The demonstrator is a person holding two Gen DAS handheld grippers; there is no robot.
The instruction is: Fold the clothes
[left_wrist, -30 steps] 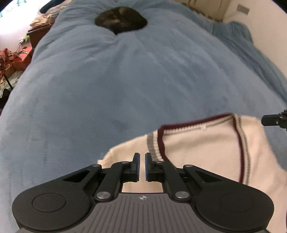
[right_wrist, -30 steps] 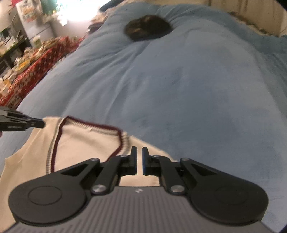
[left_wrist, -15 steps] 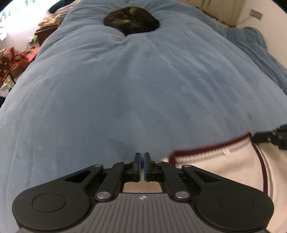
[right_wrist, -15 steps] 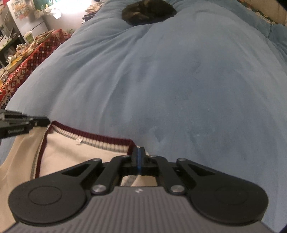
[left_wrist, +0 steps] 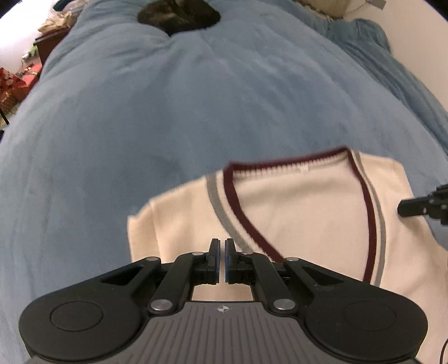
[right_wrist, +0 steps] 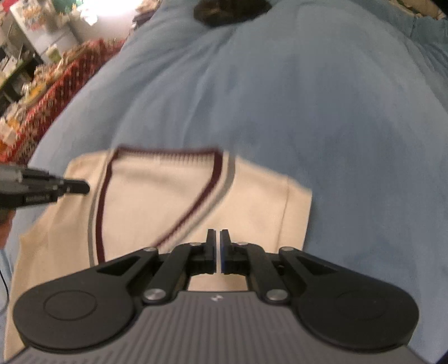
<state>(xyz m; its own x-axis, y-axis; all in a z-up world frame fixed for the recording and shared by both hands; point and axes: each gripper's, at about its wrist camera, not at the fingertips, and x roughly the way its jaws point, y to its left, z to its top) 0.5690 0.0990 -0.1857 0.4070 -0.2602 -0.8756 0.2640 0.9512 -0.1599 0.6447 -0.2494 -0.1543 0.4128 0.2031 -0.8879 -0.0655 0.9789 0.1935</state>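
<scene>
A cream sleeveless V-neck vest [left_wrist: 302, 212] with maroon and grey trim lies flat on the blue blanket [left_wrist: 196, 112], collar pointing away from me. My left gripper [left_wrist: 222, 243] hovers over the vest's left shoulder, jaws shut, with no cloth seen between the pads. In the right wrist view the same vest [right_wrist: 156, 201] lies below my right gripper [right_wrist: 218, 235], which is shut over the right shoulder area and grips nothing visible. Each gripper's tip shows in the other view: the right gripper [left_wrist: 403, 208] at the right edge, the left gripper [right_wrist: 84, 187] at the left edge.
A dark furry shape [left_wrist: 179, 14], likely a curled cat, rests at the far end of the bed [right_wrist: 308, 112]. A table under a red patterned cloth [right_wrist: 56, 89] with clutter stands left of the bed. Red items [left_wrist: 11, 84] lie on the floor at the left.
Half a second ago both views had slid forward until only the collar showed by the fingers. Both have since drawn back, so the shoulders and V-neck show again. The vest stays flat.
</scene>
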